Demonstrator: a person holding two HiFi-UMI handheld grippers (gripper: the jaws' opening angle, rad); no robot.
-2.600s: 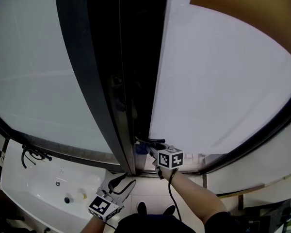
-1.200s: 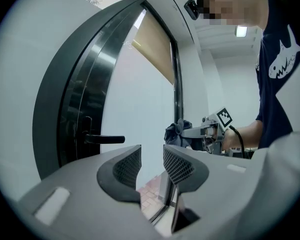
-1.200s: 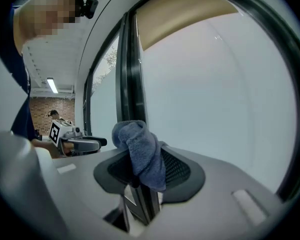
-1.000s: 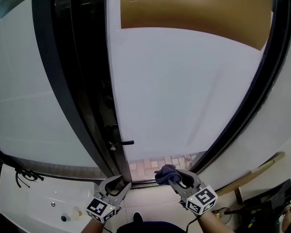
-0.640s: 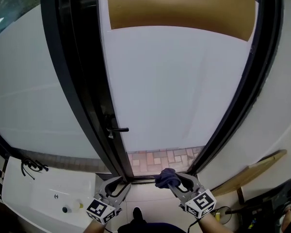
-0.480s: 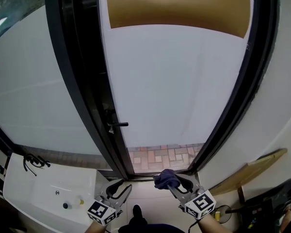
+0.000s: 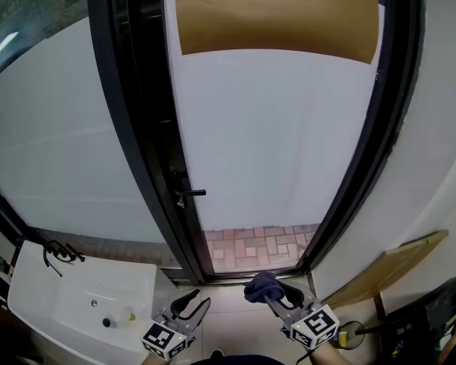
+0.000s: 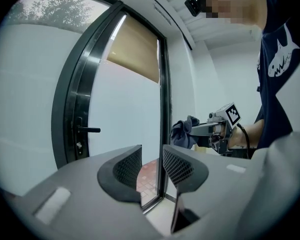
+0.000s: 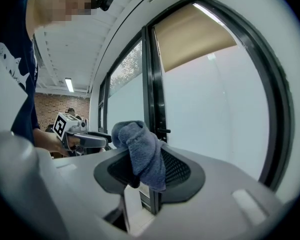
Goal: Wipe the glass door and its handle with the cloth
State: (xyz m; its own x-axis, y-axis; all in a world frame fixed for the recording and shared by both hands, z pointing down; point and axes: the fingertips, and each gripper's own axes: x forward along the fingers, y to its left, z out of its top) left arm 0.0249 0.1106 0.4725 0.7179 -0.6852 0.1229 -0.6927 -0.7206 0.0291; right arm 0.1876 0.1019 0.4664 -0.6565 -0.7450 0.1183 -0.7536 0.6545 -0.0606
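Jaws of the right gripper [image 9: 148, 159] are clamped on a dark blue cloth [image 9: 139, 148]. The wad sits between the two pads and bulges up over their tips, with a fold hanging down the inner face of one jaw. On the left gripper [image 8: 151, 156] the jaws stand slightly apart, and only the door's bottom edge and floor show through the gap.

In the head view both grippers sit low in the picture, side by side and apart from each other, pointing toward the foot of the door [image 7: 273, 135]. The cloth lies just below the threshold there. From the left gripper view it is held up in the air, clear of the glass and to the right of the door's right post.

The door has a frosted white pane in a black frame [image 7: 140, 112]. A brown blind [image 7: 273, 14] covers its top part, and a clear strip along the bottom shows brick paving [image 7: 262, 242] outside. The handle [image 7: 191, 193] is a short black lever on the pane's left edge, about halfway up, sticking out to the right. Neither gripper touches it, and both are well below it.

A white basin [image 7: 68, 310] with a black tap [image 7: 57, 251] lies at the lower left, beside the left gripper.
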